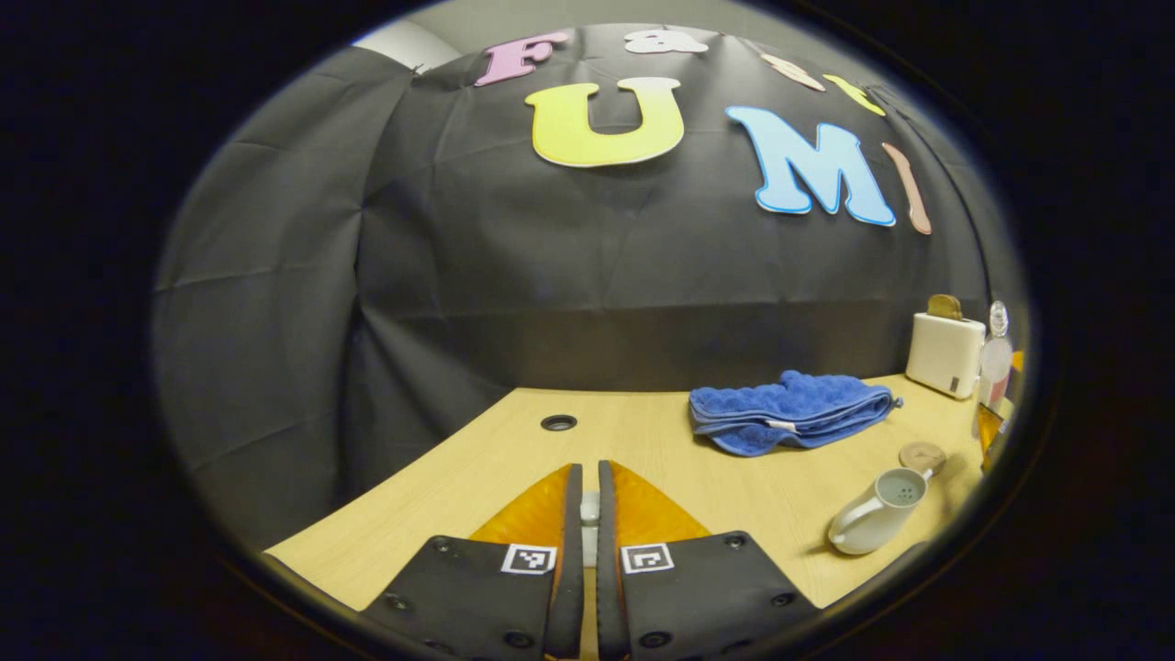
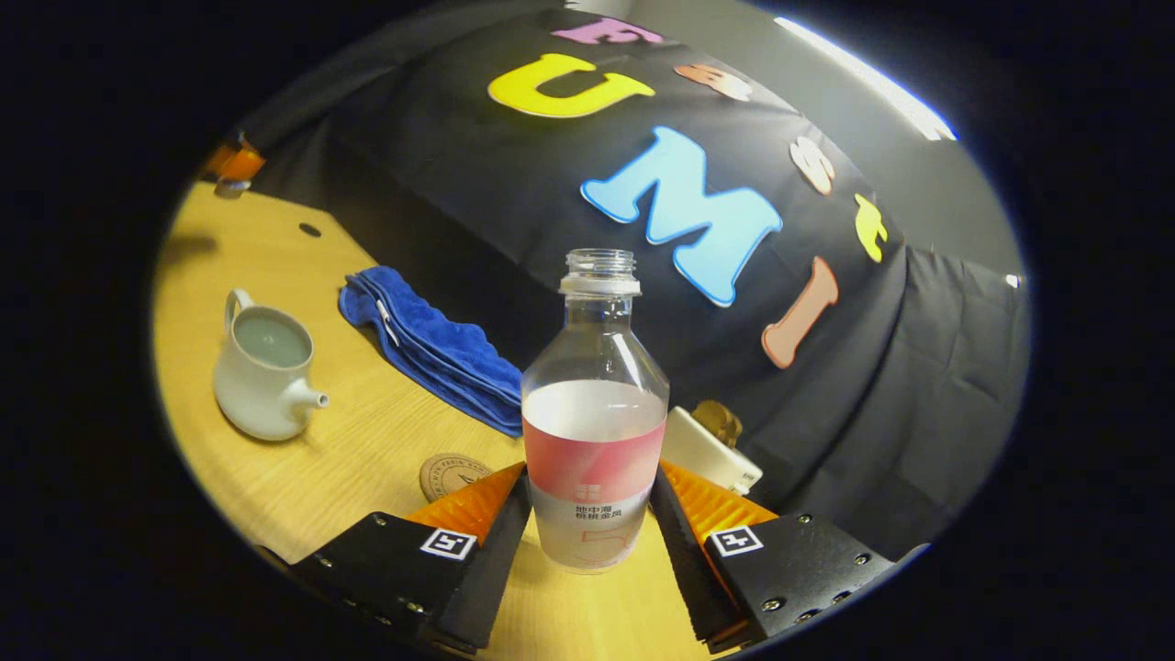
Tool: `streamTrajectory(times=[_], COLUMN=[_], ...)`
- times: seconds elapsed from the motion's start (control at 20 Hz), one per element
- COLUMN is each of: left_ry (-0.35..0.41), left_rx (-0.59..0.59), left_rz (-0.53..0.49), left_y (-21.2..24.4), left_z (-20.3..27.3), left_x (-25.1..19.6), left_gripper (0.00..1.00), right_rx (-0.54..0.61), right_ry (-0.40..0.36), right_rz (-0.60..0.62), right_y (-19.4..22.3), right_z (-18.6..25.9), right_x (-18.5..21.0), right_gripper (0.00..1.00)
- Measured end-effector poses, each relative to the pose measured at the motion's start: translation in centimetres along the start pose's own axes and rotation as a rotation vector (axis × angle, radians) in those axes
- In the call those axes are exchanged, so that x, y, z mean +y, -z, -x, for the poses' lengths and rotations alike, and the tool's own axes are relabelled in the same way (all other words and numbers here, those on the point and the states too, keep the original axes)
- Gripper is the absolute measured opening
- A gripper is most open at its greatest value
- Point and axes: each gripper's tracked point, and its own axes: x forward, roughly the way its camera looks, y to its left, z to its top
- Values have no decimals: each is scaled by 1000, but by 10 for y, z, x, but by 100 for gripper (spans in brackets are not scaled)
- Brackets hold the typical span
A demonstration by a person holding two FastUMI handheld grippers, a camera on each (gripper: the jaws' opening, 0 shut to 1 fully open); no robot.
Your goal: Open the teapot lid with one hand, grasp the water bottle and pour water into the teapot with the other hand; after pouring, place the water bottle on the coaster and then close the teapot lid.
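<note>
Well left of the white teapot, in the left gripper view, the left gripper hangs over the wooden table. Its fingers are drawn almost together on a small pale piece, probably the knob of the teapot lid. The pot's mouth is uncovered.

Behind the teapot and to its right lies a folded blue towel. A round coaster lies nearer, also to the teapot's right.

Further right of the teapot, past the coaster, the right gripper has its fingers against both sides of the uncapped water bottle. The bottle is upright and beside the coaster, not on it. I cannot tell whether its base rests on the table.

The bottle looks about half full. The teapot's hollow shows a flat greyish surface, possibly water.

If pouring remains, carry the bottle's mouth over the pot's wide opening and tilt slowly. Otherwise, shift it toward the teapot onto the coaster, keeping it upright.
</note>
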Motion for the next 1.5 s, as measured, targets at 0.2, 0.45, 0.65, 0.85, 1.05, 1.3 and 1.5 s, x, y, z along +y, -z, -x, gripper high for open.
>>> streamTrajectory(times=[0.2,0.45,0.65,0.85,1.05,1.3,1.5], left_ry=[0,5,10,18,26,34,37], left_rx=[8,5,13,21,29,38,48], left_rz=[-5,-5,-4,0,1,-2,-6], left_y=[3,3,6,8,10,13,16], left_z=[1,3,3,3,3,3,2], left_x=[7,12,13,12,9,7,5], left_gripper=[12,12,12,12,12,12,12], right_rx=[-71,-130,-154,-175,-215,-268,-292], right_ry=[26,22,8,4,19,56,74], right_rz=[251,454,576,689,798,897,943], right_y=[-17,-29,-31,-33,-39,-49,-54], right_z=[-2,1,-6,-9,-10,-10,-11], right_x=[11,29,39,40,40,32,28], right_gripper=[77,77,77,77,77,77,77])
